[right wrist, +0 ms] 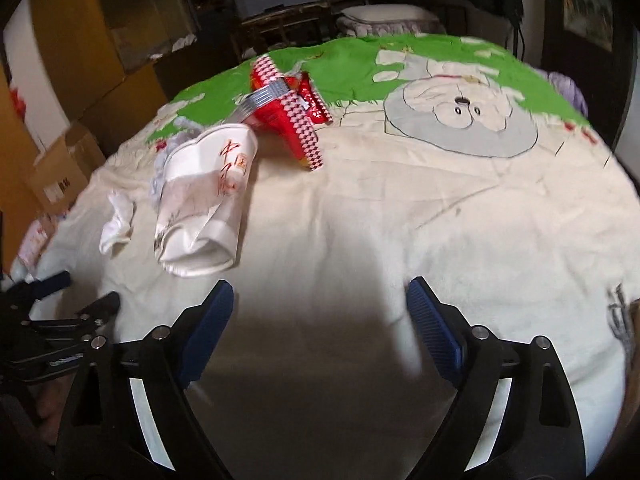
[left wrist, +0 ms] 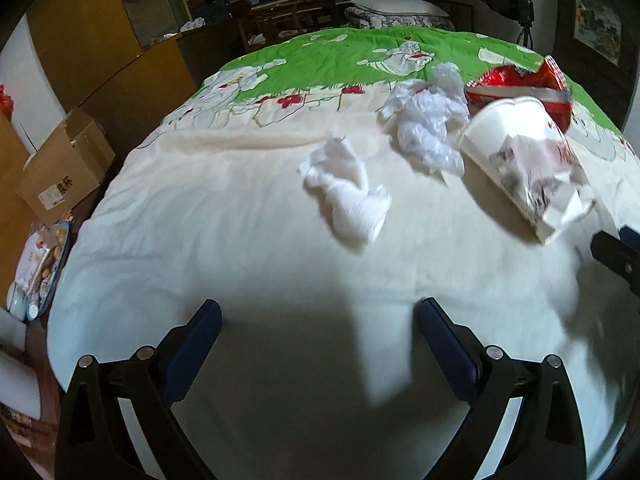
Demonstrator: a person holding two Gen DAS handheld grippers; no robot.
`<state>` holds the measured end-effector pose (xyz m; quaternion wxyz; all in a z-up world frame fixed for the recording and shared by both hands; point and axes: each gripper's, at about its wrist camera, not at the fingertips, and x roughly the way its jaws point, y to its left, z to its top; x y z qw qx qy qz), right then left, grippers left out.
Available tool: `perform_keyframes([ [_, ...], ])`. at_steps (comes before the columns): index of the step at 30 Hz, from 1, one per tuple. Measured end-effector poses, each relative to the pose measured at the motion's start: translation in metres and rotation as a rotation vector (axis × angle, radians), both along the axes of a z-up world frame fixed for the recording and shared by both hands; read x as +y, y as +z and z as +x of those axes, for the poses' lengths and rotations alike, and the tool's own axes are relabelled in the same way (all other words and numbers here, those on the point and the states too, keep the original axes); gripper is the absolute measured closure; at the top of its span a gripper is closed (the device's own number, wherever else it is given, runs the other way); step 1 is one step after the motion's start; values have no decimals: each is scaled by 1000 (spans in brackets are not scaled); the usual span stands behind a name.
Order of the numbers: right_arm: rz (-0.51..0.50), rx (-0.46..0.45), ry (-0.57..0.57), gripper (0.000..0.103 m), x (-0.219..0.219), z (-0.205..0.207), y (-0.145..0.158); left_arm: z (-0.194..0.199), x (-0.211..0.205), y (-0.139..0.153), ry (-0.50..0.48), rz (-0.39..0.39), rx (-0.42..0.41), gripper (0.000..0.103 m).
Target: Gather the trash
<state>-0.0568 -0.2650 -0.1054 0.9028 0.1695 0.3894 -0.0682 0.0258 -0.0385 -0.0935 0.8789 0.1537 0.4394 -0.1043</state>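
Trash lies on a bed with a cream and green quilt (left wrist: 248, 216). A crumpled white tissue (left wrist: 348, 188) sits in the middle of the left wrist view, with a clear plastic bag (left wrist: 430, 124) behind it. To the right lies a crushed white paper cup (left wrist: 520, 160) on its side, and a red snack wrapper (left wrist: 520, 84) behind that. My left gripper (left wrist: 320, 312) is open above bare quilt, short of the tissue. My right gripper (right wrist: 320, 292) is open too, with the cup (right wrist: 204, 208) ahead to its left, the wrapper (right wrist: 292, 116) farther off and the tissue (right wrist: 118, 224) at far left.
A cardboard box (left wrist: 64, 172) stands on the floor left of the bed, with a tray of small items (left wrist: 40, 272) near it. Wooden cabinets (left wrist: 100, 32) line the left wall. Pillows (left wrist: 396, 10) and dark furniture sit beyond the bed. The left gripper's fingers (right wrist: 60, 280) show at the right view's left edge.
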Motion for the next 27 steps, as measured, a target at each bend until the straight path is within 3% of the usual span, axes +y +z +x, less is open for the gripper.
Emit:
perform_keyframes([
  [5, -29, 33, 30, 6, 8, 6, -2, 4, 1, -5, 17, -58, -47, 4],
  [10, -88, 71, 32, 6, 18, 12, -2, 12, 12, -8, 26, -143, 6, 4],
  [20, -96, 76, 33, 6, 20, 13, -2, 11, 13, -5, 7, -155, 17, 5],
  [27, -92, 74, 34, 6, 20, 13, -2, 34, 5, 6, -45, -272, 28, 6],
])
